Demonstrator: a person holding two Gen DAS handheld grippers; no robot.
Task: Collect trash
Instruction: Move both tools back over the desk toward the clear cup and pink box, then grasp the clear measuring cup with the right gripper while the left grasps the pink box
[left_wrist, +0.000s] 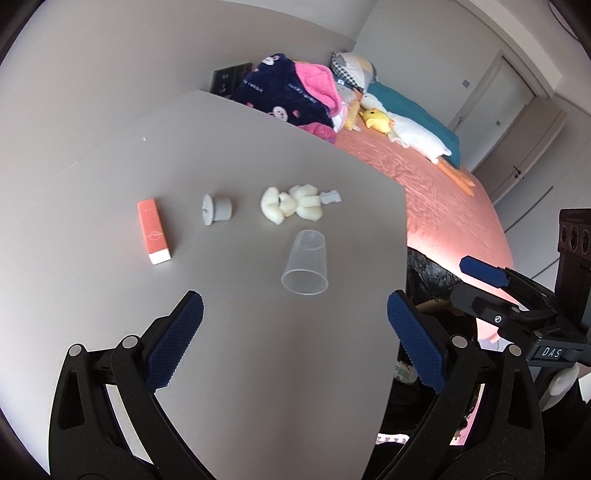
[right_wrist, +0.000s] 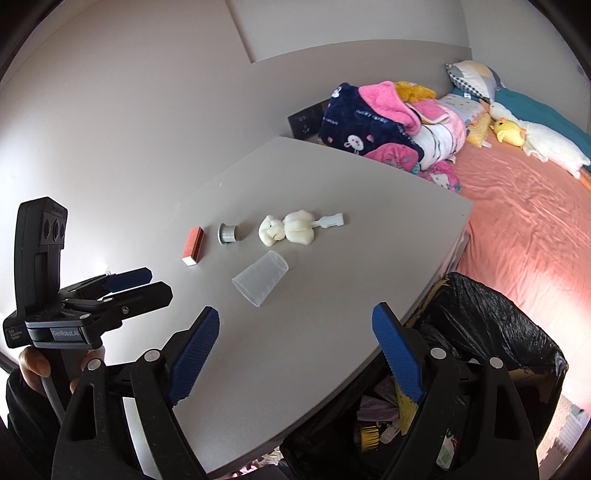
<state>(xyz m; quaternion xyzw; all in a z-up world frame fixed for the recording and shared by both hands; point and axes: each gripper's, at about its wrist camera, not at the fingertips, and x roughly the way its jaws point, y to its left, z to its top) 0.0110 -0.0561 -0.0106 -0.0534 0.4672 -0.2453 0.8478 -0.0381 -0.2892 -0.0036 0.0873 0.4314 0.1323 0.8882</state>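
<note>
Cup (left_wrist: 306, 263): clear plastic, on its side; probably light, thin-walled, crushable; grip gently across the rim
Left gripper (left_wrist: 295, 336): spread, empty
Right gripper (right_wrist: 295, 349): spread, empty

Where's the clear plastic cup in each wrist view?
Left wrist: clear plastic cup lies on its side just above centre, mouth toward the camera.
Right wrist: cup lies left of centre, mouth toward lower left.
Shared landmark: the cream plush toy just beyond it.
</note>
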